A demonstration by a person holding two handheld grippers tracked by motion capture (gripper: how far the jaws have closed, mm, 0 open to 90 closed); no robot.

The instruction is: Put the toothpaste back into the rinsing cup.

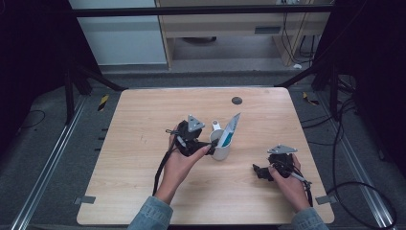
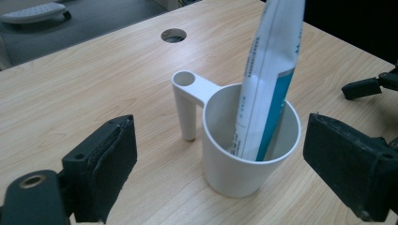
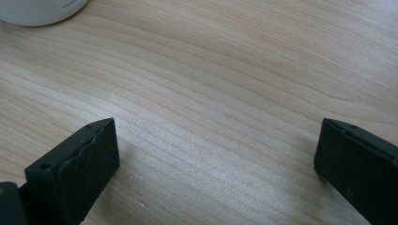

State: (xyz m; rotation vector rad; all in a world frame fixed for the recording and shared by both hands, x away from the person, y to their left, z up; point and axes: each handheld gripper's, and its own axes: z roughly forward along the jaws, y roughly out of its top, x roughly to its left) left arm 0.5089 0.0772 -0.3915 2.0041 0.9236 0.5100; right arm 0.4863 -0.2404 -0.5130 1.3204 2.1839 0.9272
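Note:
A white cup (image 1: 220,149) with a side handle (image 2: 190,91) stands upright near the middle of the wooden table (image 1: 143,158). A white and teal tube (image 1: 231,128) leans inside it and sticks out above the rim. My left gripper (image 1: 210,143) is just left of the cup. In the left gripper view the cup (image 2: 234,173) and the tube (image 2: 270,70) sit ahead of the open left gripper (image 2: 223,140), whose jaws are apart from the cup. My right gripper (image 1: 258,171) rests low at the table's right, open over bare wood (image 3: 216,145). The cup's base (image 3: 37,11) shows at the top left there.
A round cable hole (image 1: 236,100) lies in the table behind the cup. Cables trail from both grippers toward the front edge. Black frame legs and floor cables (image 1: 344,143) surround the table. The right gripper (image 2: 371,86) shows far right in the left gripper view.

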